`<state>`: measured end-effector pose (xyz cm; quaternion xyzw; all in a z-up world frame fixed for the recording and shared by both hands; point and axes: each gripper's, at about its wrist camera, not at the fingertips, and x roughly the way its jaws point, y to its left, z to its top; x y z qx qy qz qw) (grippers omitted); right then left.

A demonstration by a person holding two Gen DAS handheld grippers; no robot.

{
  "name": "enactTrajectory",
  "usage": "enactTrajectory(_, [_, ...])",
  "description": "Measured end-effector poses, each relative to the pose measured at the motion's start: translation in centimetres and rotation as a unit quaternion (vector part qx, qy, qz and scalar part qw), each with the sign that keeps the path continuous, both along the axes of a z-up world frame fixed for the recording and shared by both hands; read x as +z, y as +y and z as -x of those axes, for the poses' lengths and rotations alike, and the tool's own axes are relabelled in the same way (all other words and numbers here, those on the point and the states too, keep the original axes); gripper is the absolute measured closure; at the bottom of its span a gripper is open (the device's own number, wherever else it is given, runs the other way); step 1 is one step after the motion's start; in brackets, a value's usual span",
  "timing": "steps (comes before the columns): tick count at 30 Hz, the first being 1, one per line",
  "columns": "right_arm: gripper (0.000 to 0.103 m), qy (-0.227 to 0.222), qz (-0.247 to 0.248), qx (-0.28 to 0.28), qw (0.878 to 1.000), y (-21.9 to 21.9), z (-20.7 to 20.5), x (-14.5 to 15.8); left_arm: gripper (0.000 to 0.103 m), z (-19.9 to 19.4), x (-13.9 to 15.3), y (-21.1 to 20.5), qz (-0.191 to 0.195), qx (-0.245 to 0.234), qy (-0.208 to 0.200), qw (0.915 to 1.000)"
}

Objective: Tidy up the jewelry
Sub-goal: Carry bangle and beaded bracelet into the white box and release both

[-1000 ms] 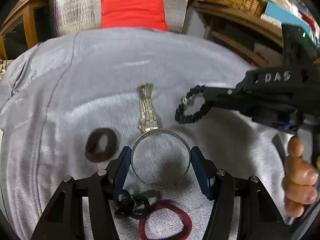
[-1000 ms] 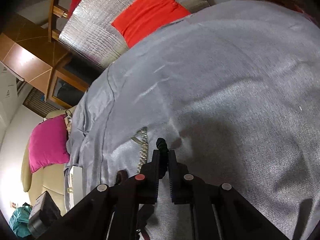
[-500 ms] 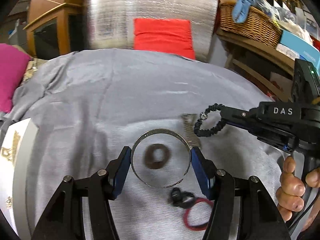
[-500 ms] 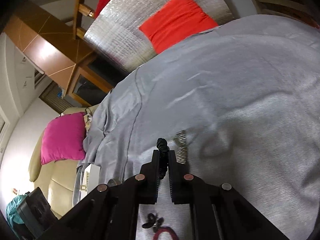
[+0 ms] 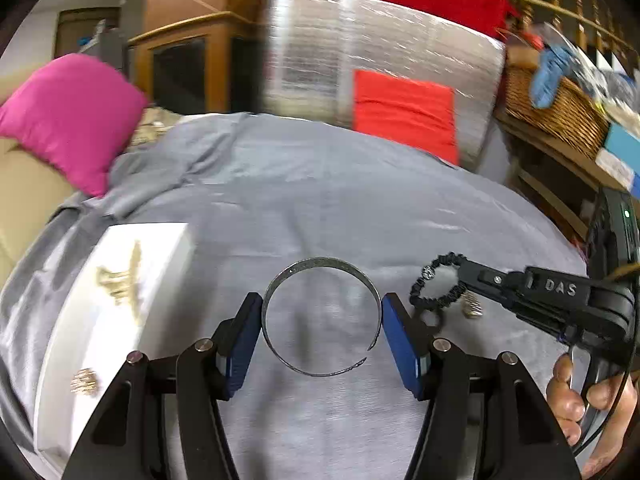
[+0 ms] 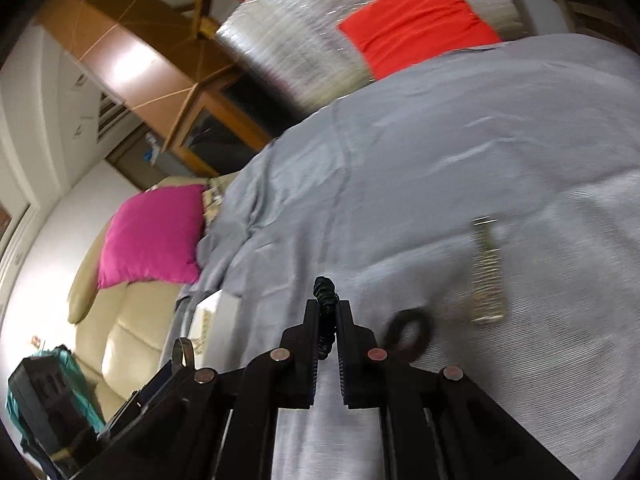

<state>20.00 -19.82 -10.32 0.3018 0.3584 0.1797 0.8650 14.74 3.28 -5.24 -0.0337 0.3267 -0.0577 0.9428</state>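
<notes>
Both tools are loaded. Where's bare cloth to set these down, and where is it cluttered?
Free: the grey cloth beyond the silver bangle, between the white box and the red cushion. Crowded: under the right tool with the black bead bracelet, where a dark ring and silver band lie.

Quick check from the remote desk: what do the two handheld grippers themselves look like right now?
Both are black, angular linkage frames with silver pivot bolts. The left gripper has blue pads on its jaws. The right gripper carries raised "DAS" lettering, a black cable by its handle, and a green light behind.
</notes>
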Motion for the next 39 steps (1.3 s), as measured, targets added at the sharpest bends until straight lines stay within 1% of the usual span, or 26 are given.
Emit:
enactTrajectory(3, [0.094, -0.014, -0.002, 0.019, 1.000, 2.5, 0.4, 0.6, 0.041, 1.0, 0.6, 3.2, 0.006, 0.031, -0.009, 0.9995])
enactTrajectory(6, [0.094, -0.021, -0.005, 0.039, 0.999, 5.1, 0.7, 1.2, 0.041, 2.1, 0.8, 5.9, 0.002, 0.058, -0.014, 0.9982])
enactTrajectory(10, [0.094, -0.029, -0.006, 0.070, 0.997, 9.1, 1.1, 2.2, 0.041, 3.2, 0.3, 9.6, -0.005, 0.095, -0.005, 0.9955])
enactTrajectory(14, [0.094, -0.039, -0.005, 0.103, 0.994, 13.7, 1.4, 3.2, 0.041, 4.2, -1.0, 14.3, 0.009, 0.153, 0.038, 0.9875])
enactTrajectory(15, [0.094, -0.039, -0.005, 0.112, 0.993, 14.9, 1.5, 3.3, 0.041, 4.5, -1.6, 15.7, 0.017, 0.177, 0.058, 0.9824])
enactTrajectory(17, [0.094, -0.038, -0.005, 0.131, 0.991, 17.5, 1.5, 3.3, 0.041, 4.8, -2.4, 17.3, 0.032, 0.202, 0.083, 0.9753])
enactTrajectory(18, [0.094, -0.038, -0.001, 0.140, 0.989, 18.8, 1.5, 3.2, 0.041, 5.0, -2.9, 18.3, 0.042, 0.217, 0.098, 0.9703])
enactTrajectory(20, [0.094, -0.036, 0.009, 0.162, 0.986, 21.9, 1.3, 2.8, 0.041, 5.3, -3.5, 18.9, 0.040, 0.232, 0.110, 0.9657])
enactTrajectory(27, [0.094, -0.017, 0.051, 0.227, 0.973, 30.0, -0.3, 0.9, 0.041, 5.6, -5.1, 20.1, 0.044, 0.260, 0.144, 0.9538])
enactTrajectory(31, [0.093, 0.008, 0.070, 0.244, 0.967, 32.3, -1.9, -1.0, 0.041, 5.2, -6.2, 20.1, 0.042, 0.260, 0.165, 0.9506])
enactTrajectory(36, [0.093, 0.052, 0.083, 0.254, 0.962, 34.1, -4.1, -3.9, 0.041, 4.7, -7.3, 20.3, 0.052, 0.258, 0.187, 0.9463])
enactTrajectory(39, [0.094, 0.066, 0.089, 0.259, 0.960, 34.9, -4.5, -5.1, 0.041, 4.2, -7.8, 20.1, 0.050, 0.257, 0.197, 0.9448])
